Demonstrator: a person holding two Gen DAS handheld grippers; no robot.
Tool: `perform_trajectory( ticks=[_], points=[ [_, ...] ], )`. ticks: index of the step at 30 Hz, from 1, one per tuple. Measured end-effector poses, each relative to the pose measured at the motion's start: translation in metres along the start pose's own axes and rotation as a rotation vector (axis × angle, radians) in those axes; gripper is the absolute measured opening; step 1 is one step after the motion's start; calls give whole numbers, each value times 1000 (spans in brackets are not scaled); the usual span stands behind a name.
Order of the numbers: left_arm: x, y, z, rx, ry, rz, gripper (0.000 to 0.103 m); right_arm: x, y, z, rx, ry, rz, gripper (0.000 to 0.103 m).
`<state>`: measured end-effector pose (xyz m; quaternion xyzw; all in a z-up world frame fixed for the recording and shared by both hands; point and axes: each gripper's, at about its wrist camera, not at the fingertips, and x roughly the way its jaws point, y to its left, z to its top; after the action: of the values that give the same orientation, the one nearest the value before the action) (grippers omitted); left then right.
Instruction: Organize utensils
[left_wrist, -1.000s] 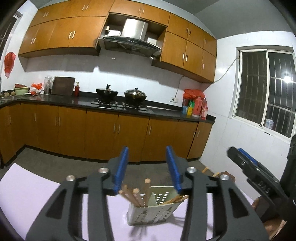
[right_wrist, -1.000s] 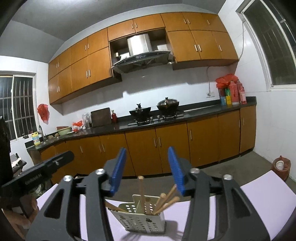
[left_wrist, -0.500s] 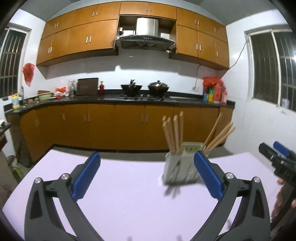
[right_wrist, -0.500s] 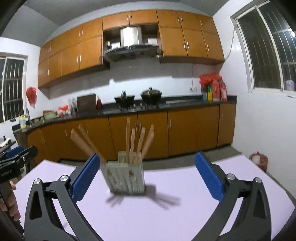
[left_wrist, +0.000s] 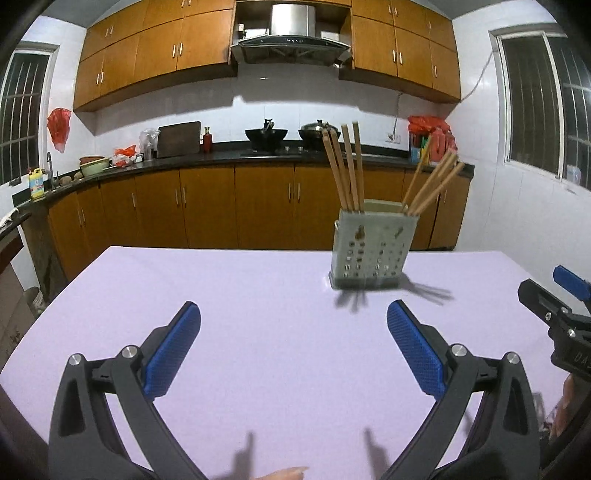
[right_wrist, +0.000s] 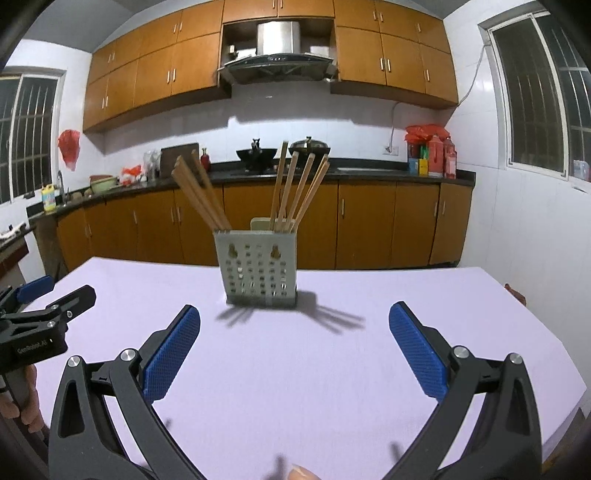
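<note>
- Both claws stand spread as wide as they go and hold nothing: the left claw (left_wrist: 293, 321) and the right claw (right_wrist: 294, 323) each have only bare bench between their blue pads.
- A second ago each claw's jaws were about half closed and looked down from above onto the holder; now they are wide apart and lower, and look nearly level across the bench top.
- Each claw shows at the edge of the other's view: the right claw (left_wrist: 550, 306) at the far right, the left claw (right_wrist: 40, 314) at the far left with a hand (right_wrist: 26, 402) under it.
- The lilac bench (left_wrist: 258, 332) carries the utensil holder (right_wrist: 260, 267), which stands upright near the far edge, well ahead of both claws and touching neither.
- In the left wrist view the utensil holder (left_wrist: 371, 251) sits ahead and right of centre; in the right wrist view it sits just left of centre, perforated face toward the camera.
- The chopsticks (right_wrist: 295, 188) stand in the holder, long axes near upright and tips up, in two bunches.
- One bunch (right_wrist: 199, 195) leans up to the left in the right wrist view; the other fans up and slightly right.
- In the left wrist view the chopsticks (left_wrist: 345, 166) on the left stand almost vertical, and the right bunch (left_wrist: 432, 188) slants up to the right.
</note>
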<state>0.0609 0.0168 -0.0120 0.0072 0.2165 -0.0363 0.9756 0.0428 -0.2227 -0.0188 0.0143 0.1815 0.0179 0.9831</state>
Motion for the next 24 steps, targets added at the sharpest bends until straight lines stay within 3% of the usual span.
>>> perform_trajectory(
  ticks=[8, 24],
  points=[
    [0, -7, -14, 16, 13, 8, 99, 6, -5, -18, 24, 51, -17, 101],
    [4, -11, -12, 16, 30, -2, 99, 5, -10, -24, 34, 62, -25, 101]
  ],
)
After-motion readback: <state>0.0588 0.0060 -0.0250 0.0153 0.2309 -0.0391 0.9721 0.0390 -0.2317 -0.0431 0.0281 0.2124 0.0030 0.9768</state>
